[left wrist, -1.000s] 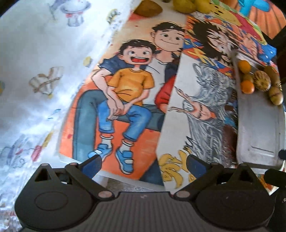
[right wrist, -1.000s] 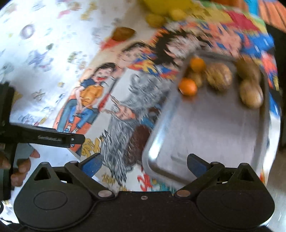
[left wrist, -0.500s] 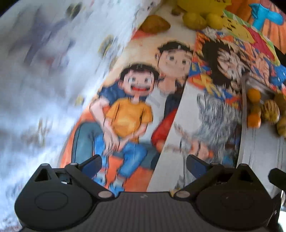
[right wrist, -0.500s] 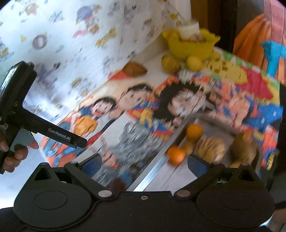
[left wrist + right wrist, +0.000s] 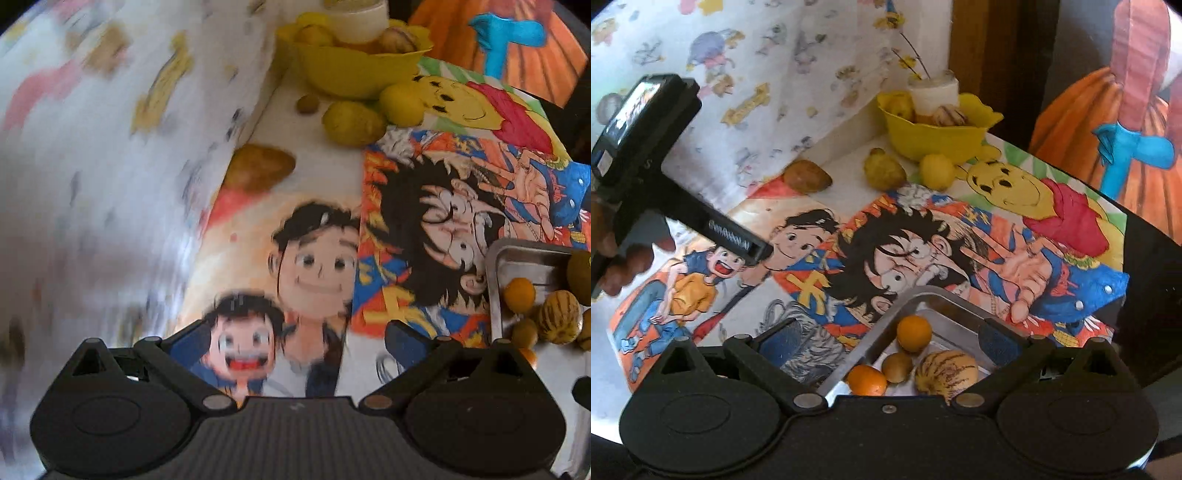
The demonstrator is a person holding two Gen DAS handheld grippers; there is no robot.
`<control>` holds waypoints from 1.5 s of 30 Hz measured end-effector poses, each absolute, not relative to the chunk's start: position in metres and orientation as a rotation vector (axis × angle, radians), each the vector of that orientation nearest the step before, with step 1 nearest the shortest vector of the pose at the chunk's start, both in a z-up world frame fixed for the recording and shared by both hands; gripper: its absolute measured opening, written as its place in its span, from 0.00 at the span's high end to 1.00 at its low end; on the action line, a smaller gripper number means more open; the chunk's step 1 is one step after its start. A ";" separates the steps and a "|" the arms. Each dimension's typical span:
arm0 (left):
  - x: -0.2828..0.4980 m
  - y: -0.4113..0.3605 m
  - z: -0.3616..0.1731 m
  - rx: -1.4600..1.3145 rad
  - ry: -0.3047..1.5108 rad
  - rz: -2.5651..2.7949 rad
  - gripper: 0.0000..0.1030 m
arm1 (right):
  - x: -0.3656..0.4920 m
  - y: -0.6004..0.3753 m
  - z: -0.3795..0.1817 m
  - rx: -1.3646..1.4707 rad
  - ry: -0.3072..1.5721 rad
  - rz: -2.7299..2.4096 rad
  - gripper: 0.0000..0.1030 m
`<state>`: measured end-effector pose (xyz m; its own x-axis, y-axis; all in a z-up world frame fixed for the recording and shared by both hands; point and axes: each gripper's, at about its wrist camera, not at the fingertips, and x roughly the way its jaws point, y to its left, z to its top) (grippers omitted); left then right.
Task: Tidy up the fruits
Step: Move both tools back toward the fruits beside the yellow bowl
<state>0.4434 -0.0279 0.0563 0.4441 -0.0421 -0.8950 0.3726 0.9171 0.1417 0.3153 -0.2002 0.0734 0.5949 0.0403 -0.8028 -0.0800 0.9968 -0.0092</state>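
A steel tray (image 5: 923, 295) holds two oranges (image 5: 914, 333), a small brown fruit (image 5: 897, 366) and a striped melon (image 5: 946, 373); it also shows at the right in the left wrist view (image 5: 496, 295). A yellow bowl (image 5: 934, 138) with fruit stands at the back. In front of it lie a brown fruit (image 5: 807, 176), a green-yellow fruit (image 5: 884, 170) and a lemon (image 5: 937, 171). My left gripper (image 5: 295, 338) is open and empty above the cartoon mat. My right gripper (image 5: 886, 338) is open and empty above the tray's near corner.
Cartoon posters (image 5: 923, 240) cover the table. A patterned cloth wall (image 5: 757, 74) rises on the left. A white cup (image 5: 934, 94) sits in the bowl. The table's right edge (image 5: 1126, 229) drops to a dark floor. The left handheld gripper body (image 5: 646, 147) shows at the left.
Both grippers have moved forward toward the back of the table. The bowl and loose fruits have come into view. Both stayed open.
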 end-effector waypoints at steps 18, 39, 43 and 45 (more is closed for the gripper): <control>0.489 -0.074 0.043 0.767 0.763 -0.399 0.01 | 0.408 -0.244 0.066 -0.464 0.800 0.159 0.01; 0.536 -0.103 0.044 0.698 0.680 -0.486 0.01 | 0.499 -0.262 0.034 -0.603 0.730 0.214 0.05; 0.546 -0.117 0.042 0.667 0.685 -0.537 0.01 | 0.525 -0.272 0.028 -0.470 0.767 0.183 0.06; 0.552 -0.123 0.038 0.671 0.692 -0.555 0.01 | 0.538 -0.278 0.026 -0.384 0.794 0.181 0.07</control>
<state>0.5521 -0.1234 0.0376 0.6456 -0.2388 -0.7254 0.6566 0.6585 0.3677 0.5384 -0.2776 0.0256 0.6905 0.0149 -0.7232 -0.2994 0.9160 -0.2670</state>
